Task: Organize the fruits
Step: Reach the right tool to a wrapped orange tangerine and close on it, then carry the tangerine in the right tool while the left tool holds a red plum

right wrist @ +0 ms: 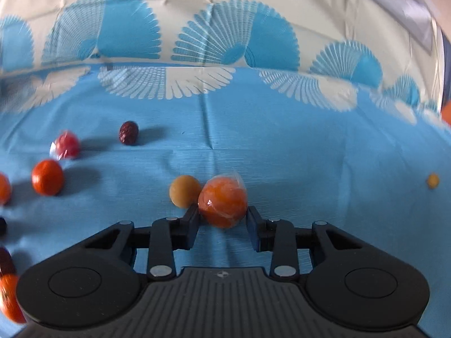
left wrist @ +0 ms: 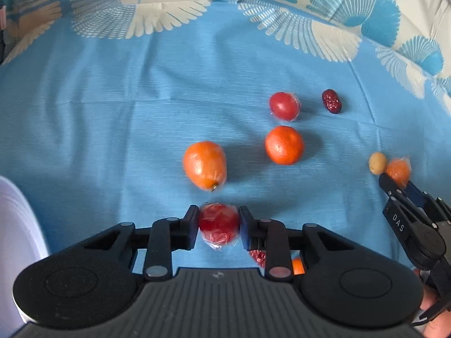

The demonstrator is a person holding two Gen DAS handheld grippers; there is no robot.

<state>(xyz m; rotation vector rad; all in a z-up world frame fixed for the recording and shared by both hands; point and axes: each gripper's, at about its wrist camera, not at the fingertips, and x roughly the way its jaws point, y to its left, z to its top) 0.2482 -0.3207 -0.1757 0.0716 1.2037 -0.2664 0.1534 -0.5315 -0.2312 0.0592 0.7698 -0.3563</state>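
Observation:
My left gripper (left wrist: 219,219) is shut on a red fruit wrapped in clear film (left wrist: 218,225), held low over the blue cloth (left wrist: 112,140). My right gripper (right wrist: 224,218) stands open around a film-wrapped orange fruit (right wrist: 223,201), its tips at the fruit's sides with a gap on the right. A small tan ball-shaped fruit (right wrist: 184,191) touches that fruit on the left. In the left wrist view the right gripper (left wrist: 394,188) sits at the far right by the same wrapped orange fruit (left wrist: 398,171) and tan fruit (left wrist: 377,163).
On the cloth lie an orange pear-shaped fruit (left wrist: 205,164), a round orange (left wrist: 284,145), a wrapped red fruit (left wrist: 283,106) and a dark red date (left wrist: 331,101). A small yellow fruit (right wrist: 432,180) lies far right. More fruit (left wrist: 258,257) shows under the left gripper.

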